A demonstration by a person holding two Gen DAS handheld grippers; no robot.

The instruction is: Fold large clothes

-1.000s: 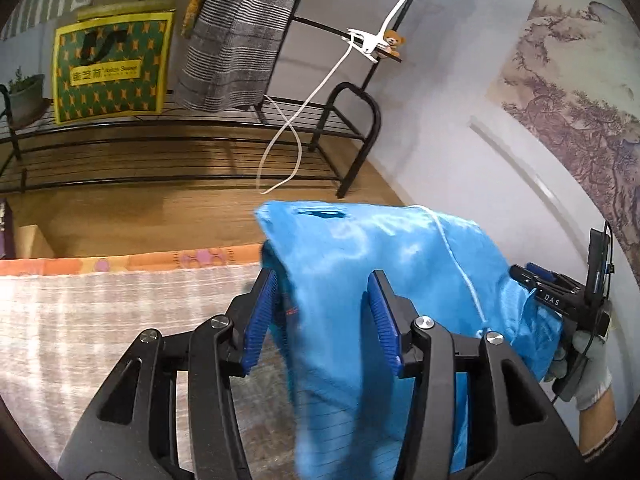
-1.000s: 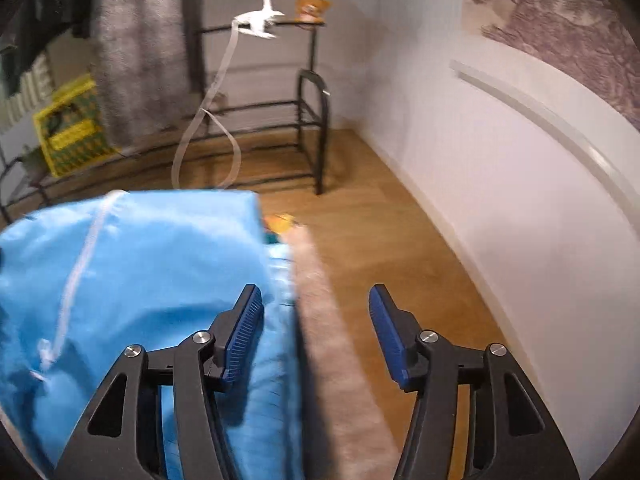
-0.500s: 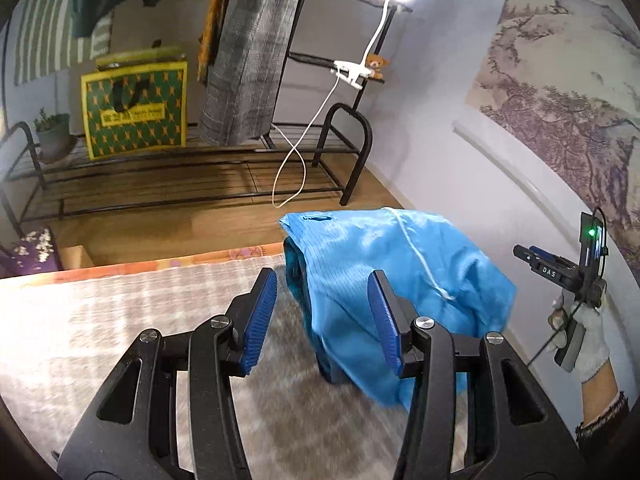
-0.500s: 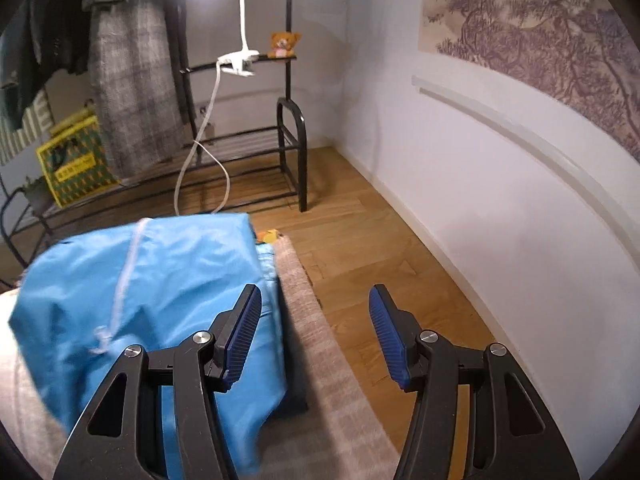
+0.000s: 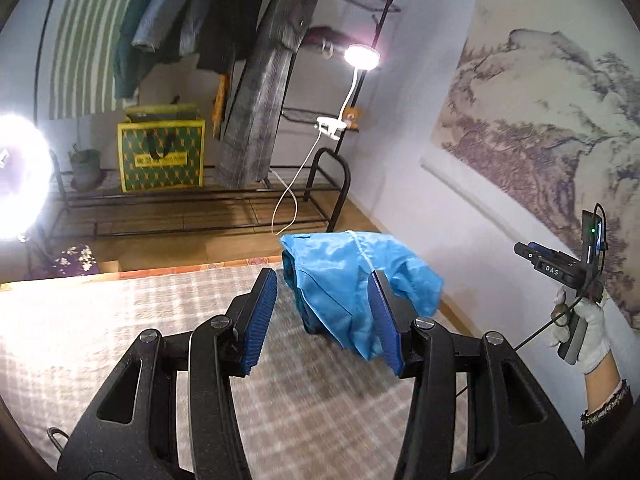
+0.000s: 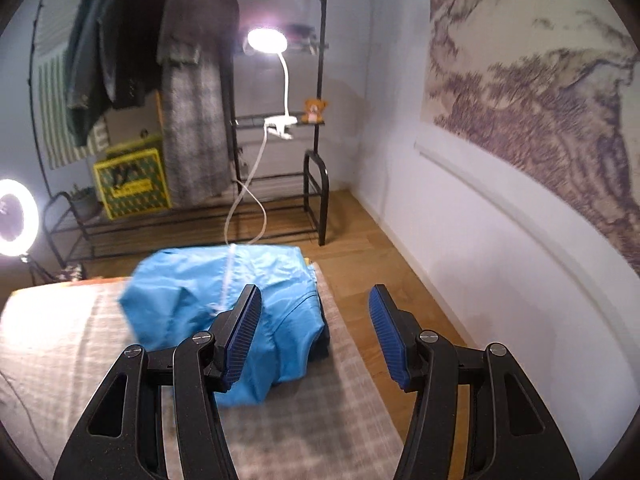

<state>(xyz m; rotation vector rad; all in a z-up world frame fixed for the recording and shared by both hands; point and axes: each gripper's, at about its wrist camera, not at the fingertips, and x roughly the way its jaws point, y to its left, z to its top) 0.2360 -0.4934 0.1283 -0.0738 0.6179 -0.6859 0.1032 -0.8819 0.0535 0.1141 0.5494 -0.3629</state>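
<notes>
A bright blue garment point(image 5: 352, 280) with a white drawstring lies folded in a bundle at the far right corner of the checked beige bed cover point(image 5: 120, 320). It shows again in the right wrist view as the blue garment point(image 6: 200, 292), on the cover point(image 6: 300, 420) near its right edge. My left gripper point(image 5: 324, 320) hangs open above the cover, short of the bundle, with nothing between its blue pads. My right gripper point(image 6: 316, 336) is open too, raised above and just right of the bundle, empty. A gloved hand holding the right gripper's body point(image 5: 576, 308) appears at the right in the left wrist view.
A black clothes rack point(image 5: 240, 200) with hanging coats, a yellow-green bag point(image 5: 160, 156) and a potted plant point(image 5: 86, 164) stands behind the bed. A clip lamp point(image 5: 360, 58) glows on it, its white cable trailing down. A ring light point(image 5: 20, 184) shines at left. White wall point(image 6: 480, 240) at right, wooden floor point(image 6: 380, 264) between.
Both grippers have pulled back and risen away from the blue garment, which the left jaws straddled a second ago. The bundle now lies free on the cover, smaller in both views.
</notes>
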